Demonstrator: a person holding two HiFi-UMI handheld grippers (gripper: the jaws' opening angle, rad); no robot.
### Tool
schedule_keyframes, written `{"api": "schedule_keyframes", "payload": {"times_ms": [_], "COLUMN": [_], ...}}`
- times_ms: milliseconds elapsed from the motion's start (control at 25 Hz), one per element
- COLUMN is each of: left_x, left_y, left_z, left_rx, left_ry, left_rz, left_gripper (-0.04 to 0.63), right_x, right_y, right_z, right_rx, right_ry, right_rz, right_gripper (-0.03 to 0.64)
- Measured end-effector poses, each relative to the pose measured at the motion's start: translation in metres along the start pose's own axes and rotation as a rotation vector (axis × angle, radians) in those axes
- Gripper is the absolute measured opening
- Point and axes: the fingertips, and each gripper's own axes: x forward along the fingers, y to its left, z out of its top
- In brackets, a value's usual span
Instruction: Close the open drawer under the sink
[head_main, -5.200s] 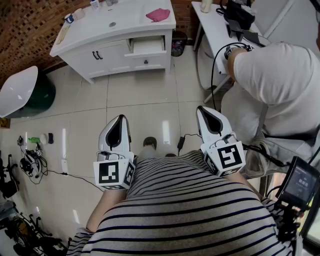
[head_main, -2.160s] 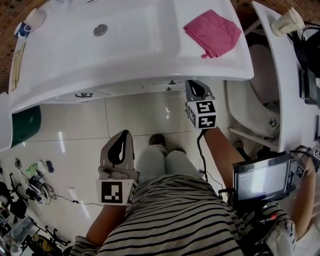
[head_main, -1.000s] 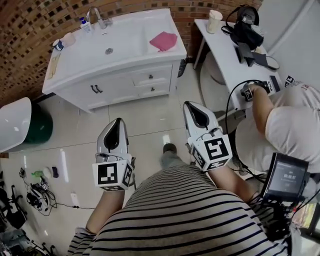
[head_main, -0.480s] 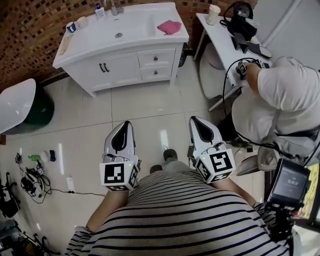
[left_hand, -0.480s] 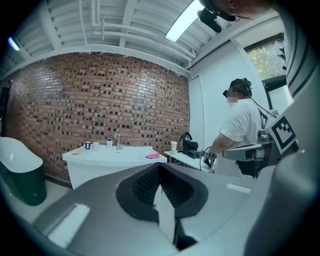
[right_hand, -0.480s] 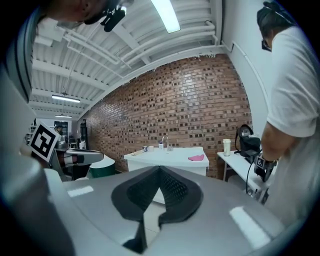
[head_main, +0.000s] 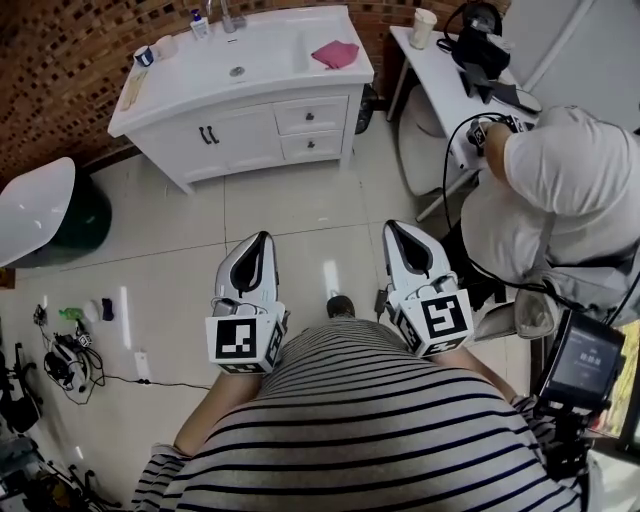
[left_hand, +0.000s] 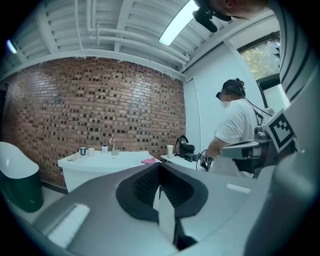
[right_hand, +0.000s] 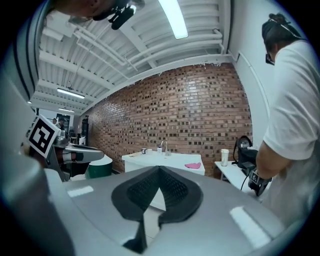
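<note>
The white sink cabinet (head_main: 240, 125) stands against the brick wall at the far end of the tiled floor. Its two small drawers sit at the right, and the upper drawer (head_main: 311, 115) lies flush with the cabinet front, like the one below it. A pink cloth (head_main: 337, 53) lies on the counter beside the basin. My left gripper (head_main: 262, 237) and right gripper (head_main: 393, 227) are held close to my body, far from the cabinet, both shut with nothing in them. The cabinet shows small and distant in the left gripper view (left_hand: 107, 165) and the right gripper view (right_hand: 162, 162).
A person in a white shirt (head_main: 565, 170) sits at a white table (head_main: 440, 75) on the right, with cables hanging down. A green bin with a white lid (head_main: 40, 205) stands at the left. Cables and small gear (head_main: 60, 350) lie on the floor at the left. A screen (head_main: 587, 357) is at my right.
The upper drawer stood open five seconds ago; my right gripper went up to it, and it is shut now. I have backed away, and both grippers are back near my body.
</note>
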Motion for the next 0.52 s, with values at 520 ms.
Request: {"api": "schedule_keyframes", "payload": {"times_ms": [520], "left_x": [-0.001], "left_y": [-0.018], "left_z": [-0.01], "left_rx": [-0.002], "left_ry": [0.003], "left_rz": [0.031], "left_gripper": [0.014], "right_x": [0.002], "right_y": [0.002], "right_z": [-0.012], "right_rx": [-0.027], "right_ry": [0.016], "right_rz": [0.076], "right_gripper": [0.0]}}
